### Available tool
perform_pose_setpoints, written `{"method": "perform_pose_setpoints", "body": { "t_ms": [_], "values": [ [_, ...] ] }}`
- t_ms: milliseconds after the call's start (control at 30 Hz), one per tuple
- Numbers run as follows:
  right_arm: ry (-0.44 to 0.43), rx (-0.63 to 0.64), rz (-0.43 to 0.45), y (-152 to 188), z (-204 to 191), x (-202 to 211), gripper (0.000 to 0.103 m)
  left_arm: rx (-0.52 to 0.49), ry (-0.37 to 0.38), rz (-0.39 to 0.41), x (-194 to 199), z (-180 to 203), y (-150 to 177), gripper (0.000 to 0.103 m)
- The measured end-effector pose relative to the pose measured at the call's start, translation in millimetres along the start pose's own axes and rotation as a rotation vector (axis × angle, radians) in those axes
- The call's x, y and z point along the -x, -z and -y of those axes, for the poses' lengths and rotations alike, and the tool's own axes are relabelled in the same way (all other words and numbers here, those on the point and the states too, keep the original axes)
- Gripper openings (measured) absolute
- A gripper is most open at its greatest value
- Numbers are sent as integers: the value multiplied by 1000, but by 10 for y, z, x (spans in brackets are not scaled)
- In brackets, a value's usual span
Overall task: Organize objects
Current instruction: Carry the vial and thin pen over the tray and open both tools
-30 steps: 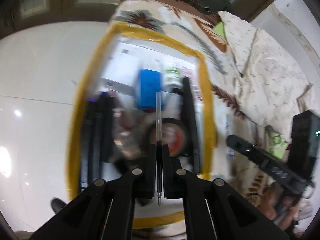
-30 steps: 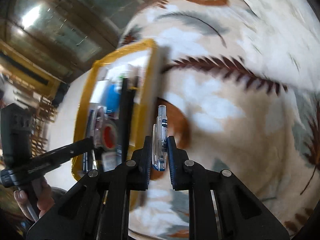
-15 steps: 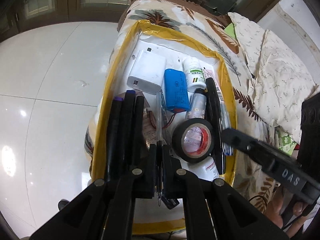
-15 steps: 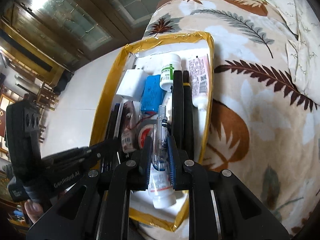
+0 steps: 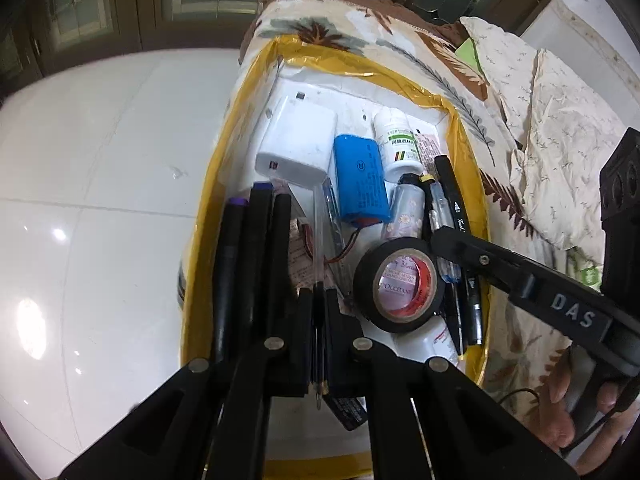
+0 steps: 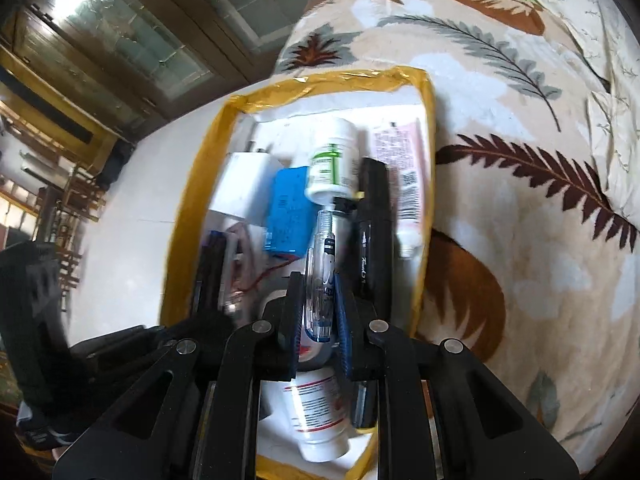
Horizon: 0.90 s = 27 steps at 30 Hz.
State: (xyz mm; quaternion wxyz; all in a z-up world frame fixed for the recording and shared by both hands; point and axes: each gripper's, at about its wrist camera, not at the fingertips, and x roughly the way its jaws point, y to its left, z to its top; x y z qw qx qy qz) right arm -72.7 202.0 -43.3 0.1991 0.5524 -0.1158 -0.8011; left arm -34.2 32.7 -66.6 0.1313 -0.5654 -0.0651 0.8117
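A white tray with a yellow taped rim [image 5: 472, 168] [image 6: 428, 128] lies on a leaf-patterned blanket. My left gripper [image 5: 319, 300] is shut on a thin clear pen [image 5: 318, 248], held just over the tray's near middle. My right gripper [image 6: 318, 284] is shut on a clear pen with a blue grip [image 6: 322, 264], low over the tray's right side; it enters the left wrist view [image 5: 444, 236] beside a black tape roll [image 5: 400, 284]. The tray holds black markers [image 5: 248, 264], a blue battery pack [image 5: 360, 180], a white charger [image 5: 298, 144] and a white bottle [image 5: 398, 140].
The blanket [image 6: 520, 240] spreads to the right of the tray, with a cream pillow [image 5: 560, 140] beyond it. A glossy white tiled floor [image 5: 100, 180] lies left of the tray. A white tube [image 6: 316, 412] lies at the tray's near end under my right gripper.
Both grippers have come from beside the tray to over it and lowered toward its contents, each still holding its pen. The right gripper moved left from above the blanket.
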Motion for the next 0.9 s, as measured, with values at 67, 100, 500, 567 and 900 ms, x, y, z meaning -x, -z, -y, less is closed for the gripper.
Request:
{"method": "perform_pose_setpoints", "body": {
  "t_ms": [67,100,500,567,900],
  "values": [
    [-33,-16,12,16,42,43,16,-31,-34,34,55,55,9,4],
    [-38,-20,15,30,50,58,16,-46,-48,45,77,80,15,5],
    [-43,25,78,448,-10,446,32,-98,-209,113,349,198,120,5],
    [-57,22,78,499,-16,475,32,-92,-197,129,417,189,134,5],
    [-68,55,69,604,-123,491,32,-130,-296,278,612,266,165,66]
  ]
}}
